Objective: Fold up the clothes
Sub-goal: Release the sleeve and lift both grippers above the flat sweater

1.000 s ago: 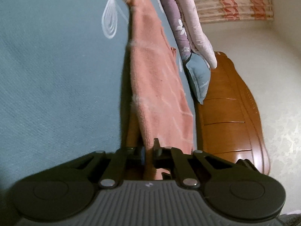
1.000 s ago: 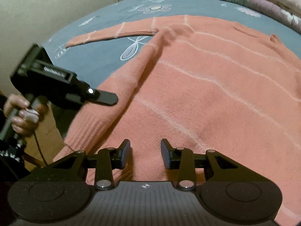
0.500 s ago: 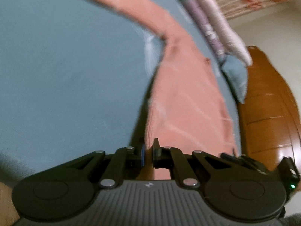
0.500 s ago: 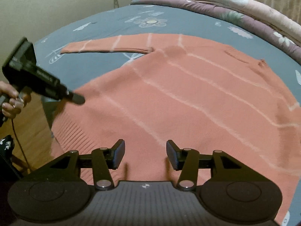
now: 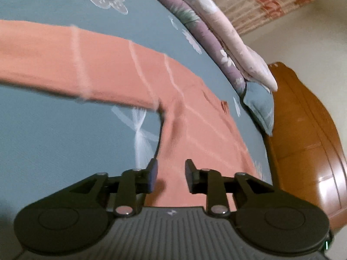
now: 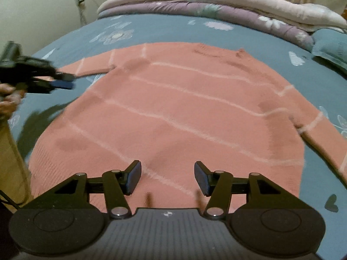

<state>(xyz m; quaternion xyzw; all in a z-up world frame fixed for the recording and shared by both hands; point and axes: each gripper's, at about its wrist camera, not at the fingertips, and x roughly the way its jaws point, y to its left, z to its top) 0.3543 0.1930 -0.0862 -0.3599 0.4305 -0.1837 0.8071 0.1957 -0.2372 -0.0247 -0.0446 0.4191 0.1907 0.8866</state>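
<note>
we are looking at a salmon-pink knitted sweater [image 6: 173, 112] lying spread flat on the bed [image 6: 169, 30], its fuzzy surface crossed by thin pale stripes and its hem finished in ribbing at the near edge. the bed is wearing a smooth blue-grey sheet printed with white flowers and dragonflies. one sleeve [image 5: 71, 65] is stretching out sideways as a long, soft band, and the other sleeve [image 6: 321, 134] is angling down toward the right edge of the right wrist view. our left hand-held gripper [image 5: 170, 173] is hovering over the side seam of the sweater's body, its flat black fingers released and a little apart; its jaws have just been opening, and nothing is caught between them. our right hand-held gripper [image 6: 167, 176] is hanging above the ribbed hem with its fingers spread wider, also having just been opening, and it is gripping nothing. in the right wrist view we are seeing the left tool as a blurred dark shape held in a hand [image 6: 8, 99] at the left edge. along the far side, a folded quilted duvet [image 6: 216, 2] in pale pink and mauve is lying in puffy rolls, beside a blue pillow [image 5: 260, 104] and a glossy curved wooden headboard [image 5: 308, 151].
</note>
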